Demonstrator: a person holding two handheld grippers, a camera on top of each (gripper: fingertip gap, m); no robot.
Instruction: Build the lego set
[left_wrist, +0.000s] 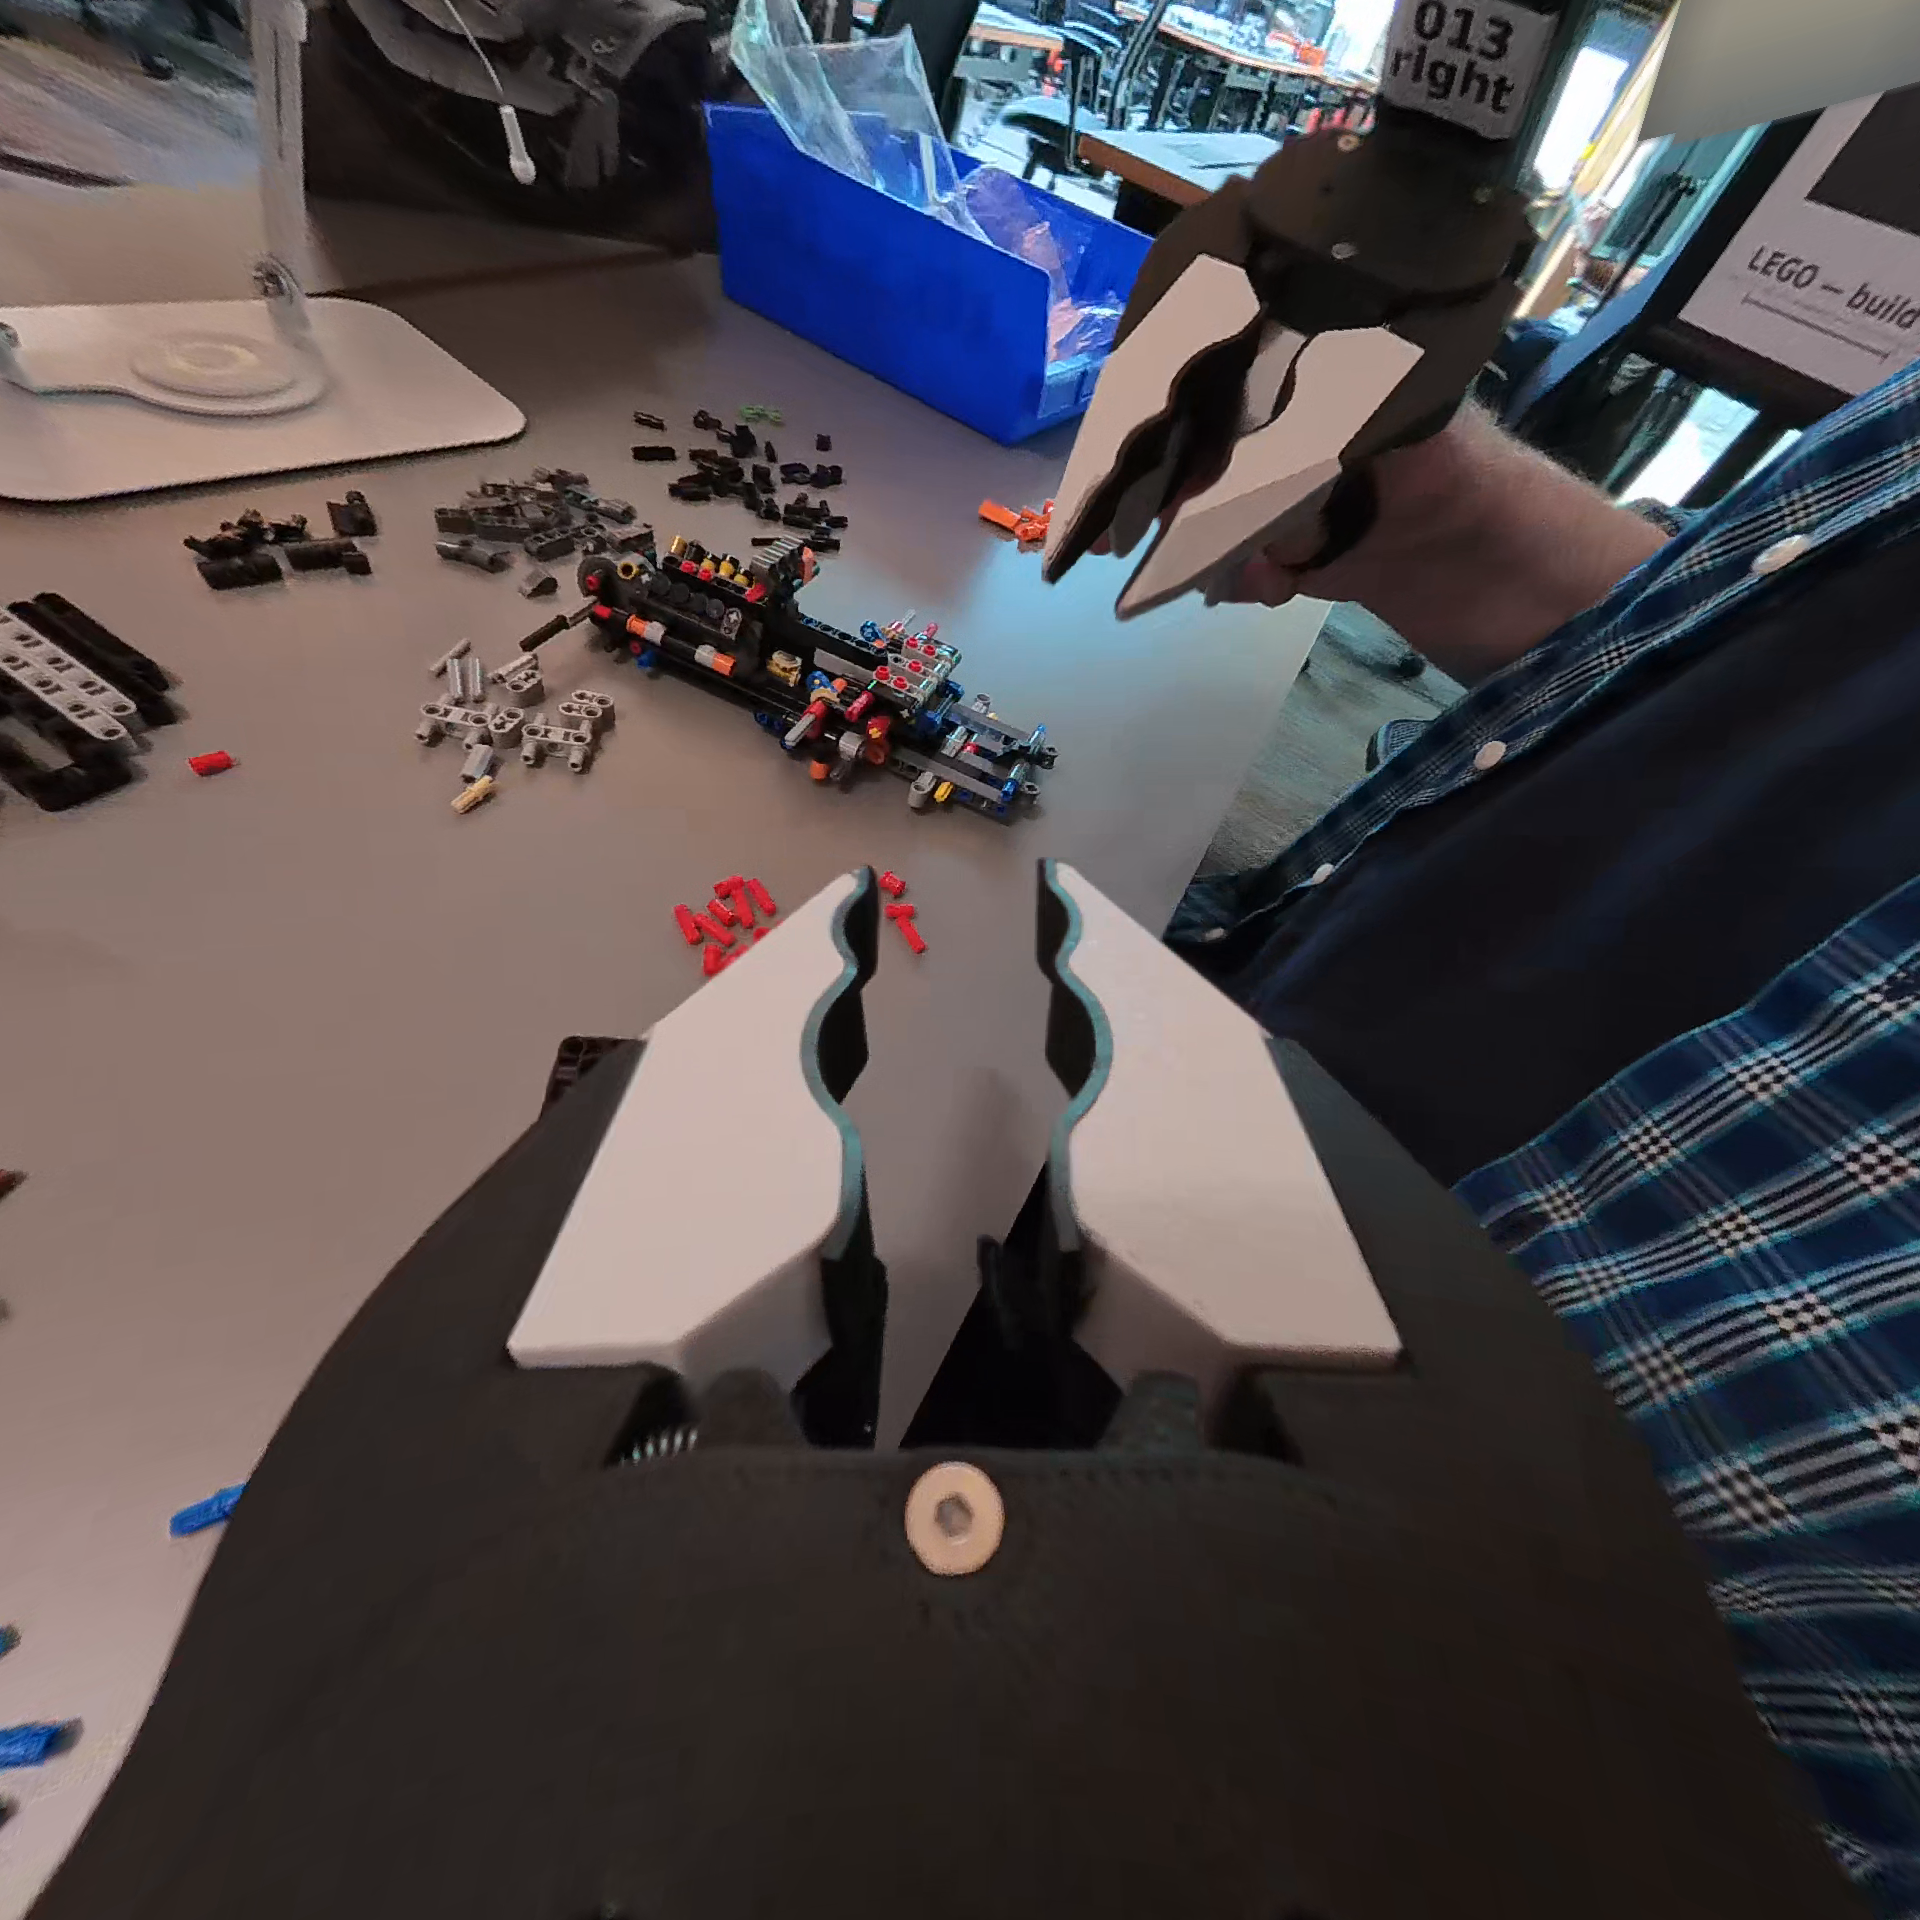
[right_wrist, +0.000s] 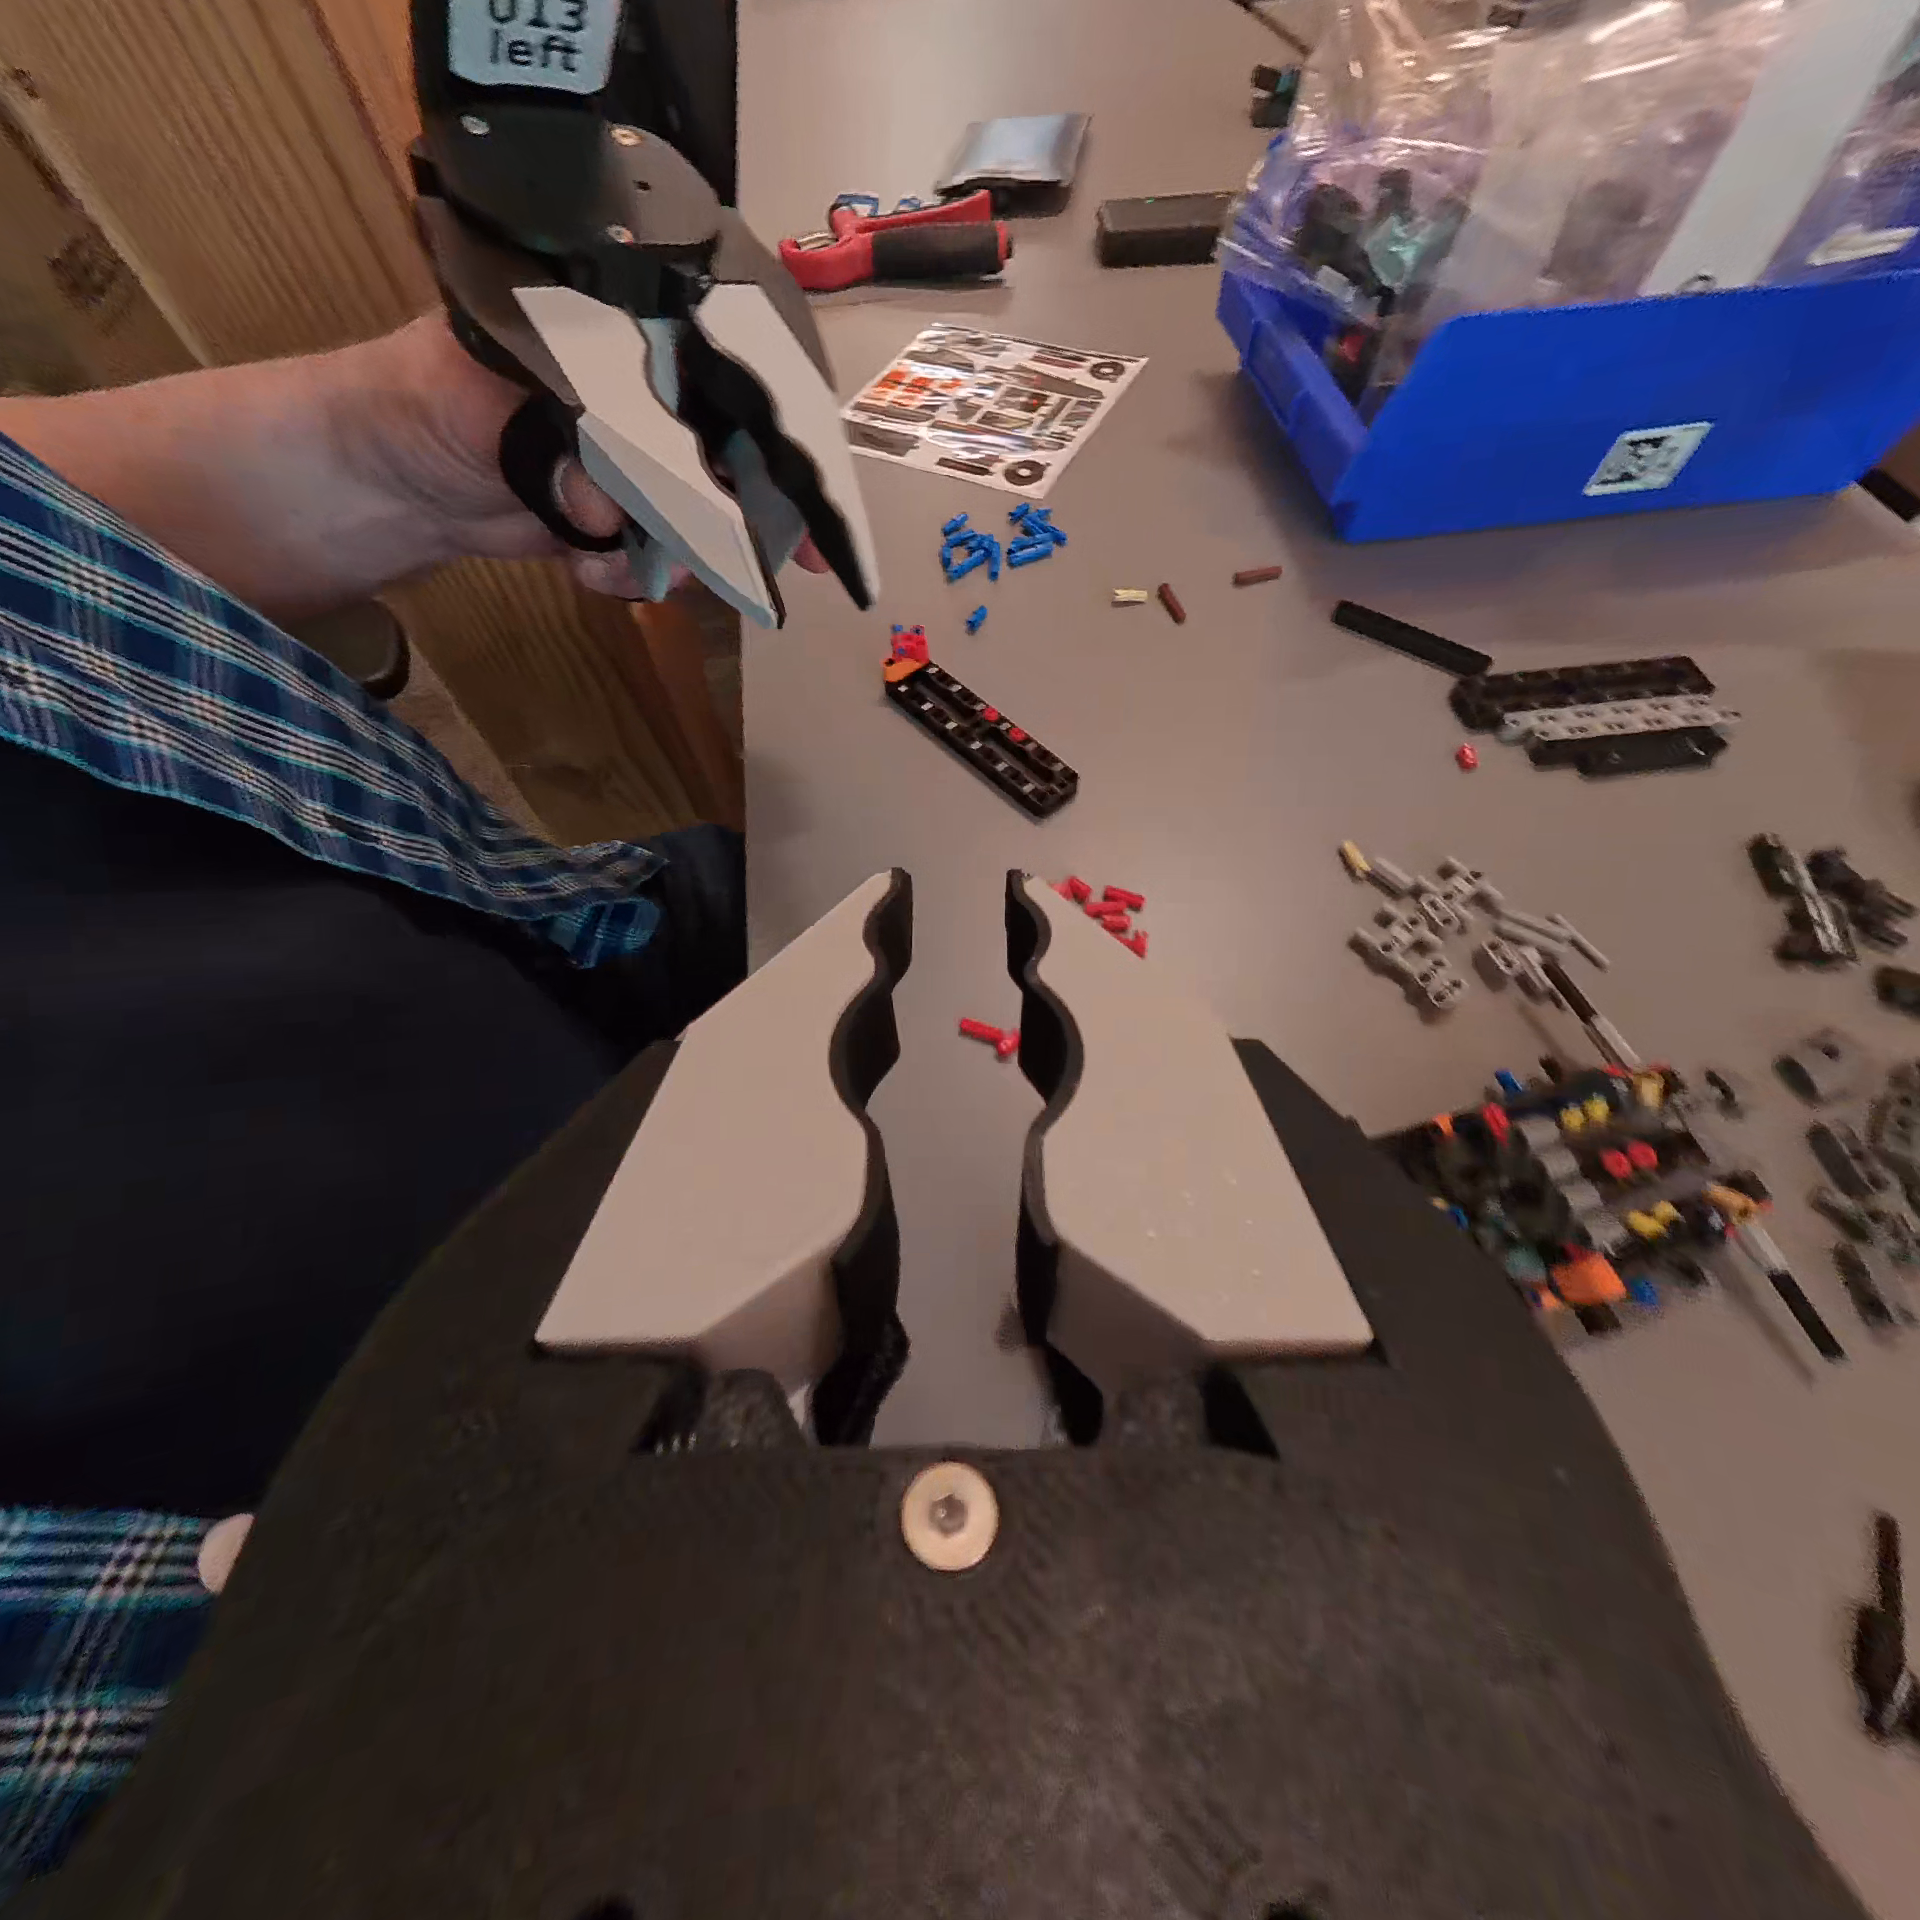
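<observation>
Left wrist view. Left gripper (left_wrist: 956, 883) held above the near edge of the grey counter (left_wrist: 312, 1039); fingers apart, nothing between them. Red pins (left_wrist: 727, 920) lie scattered on the counter just past the fingertips. Beyond them sits the partly built lego chassis (left_wrist: 821, 675), long and black with red, blue and yellow pins, lying diagonally mid-counter. Left of it a cluster of light grey connectors (left_wrist: 514, 717); behind it dark grey pieces (left_wrist: 540, 520) and small black pins (left_wrist: 753, 468). Stacked black and white beams (left_wrist: 62, 696) at the left edge. Blue bin (left_wrist: 894, 281) with clear plastic bags at the back. Right gripper (left_wrist: 1086, 587) is raised in the air at upper right, held by a hand (left_wrist: 1455, 520); its fingers slightly apart, empty.

Right wrist view. Right gripper (right_wrist: 958, 883) over the counter edge, fingers parted, nothing held. A red pin (right_wrist: 987, 1034) lies on the counter, seen between the fingers. The chassis (right_wrist: 1590, 1195) is at right, blurred, so detail is uncertain. A black frame piece (right_wrist: 982, 732) with red and orange parts lies ahead; blue pins (right_wrist: 997, 545) and a sticker sheet (right_wrist: 992, 405) farther on. Left gripper (right_wrist: 821, 613) hangs in the air at upper left, fingers a little apart.
</observation>
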